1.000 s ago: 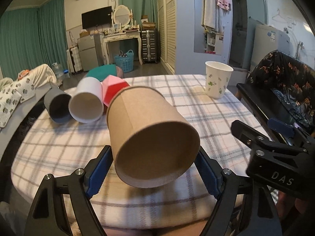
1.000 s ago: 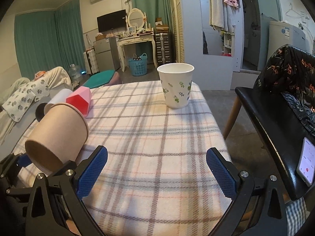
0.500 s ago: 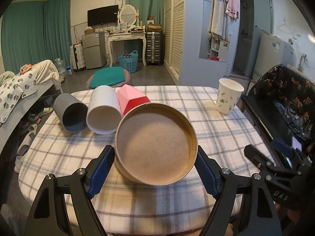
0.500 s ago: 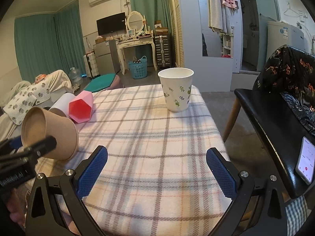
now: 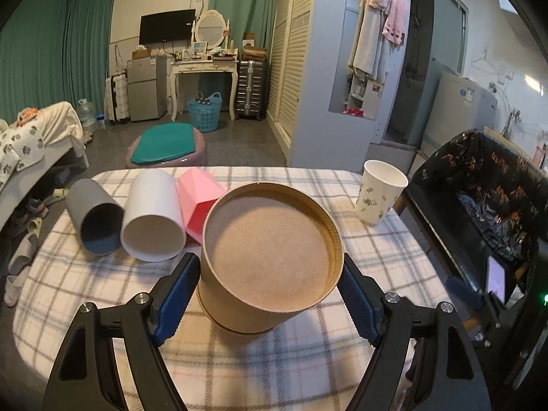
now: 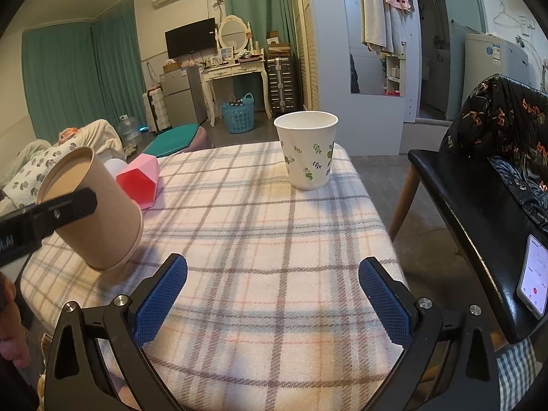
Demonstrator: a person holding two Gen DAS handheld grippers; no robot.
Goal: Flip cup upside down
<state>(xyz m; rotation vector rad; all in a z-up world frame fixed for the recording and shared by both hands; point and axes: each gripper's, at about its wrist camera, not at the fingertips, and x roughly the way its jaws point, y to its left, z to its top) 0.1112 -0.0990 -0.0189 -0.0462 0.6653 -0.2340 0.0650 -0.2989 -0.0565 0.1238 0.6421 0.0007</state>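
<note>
My left gripper (image 5: 270, 294) is shut on a brown paper cup (image 5: 270, 257), its blue pads pressing both sides. The cup is upside down, flat base up and rim down, tilted a little, just above or touching the plaid tablecloth (image 5: 308, 359). In the right wrist view the same cup (image 6: 99, 219) stands at the left with the left gripper's finger across it. My right gripper (image 6: 272, 298) is open and empty, low over the tablecloth (image 6: 274, 239) near its front edge.
A grey cup (image 5: 94, 219), a white cup (image 5: 152, 219) and a pink faceted cup (image 5: 198, 202) lie on their sides at the back left. A white floral paper cup (image 6: 306, 150) stands upright at the far right. A black chair with a phone (image 6: 532, 277) is on the right.
The left gripper has turned the brown cup from lying with its mouth toward the camera to base up, and lowered it toward the cloth. The right gripper has stayed put.
</note>
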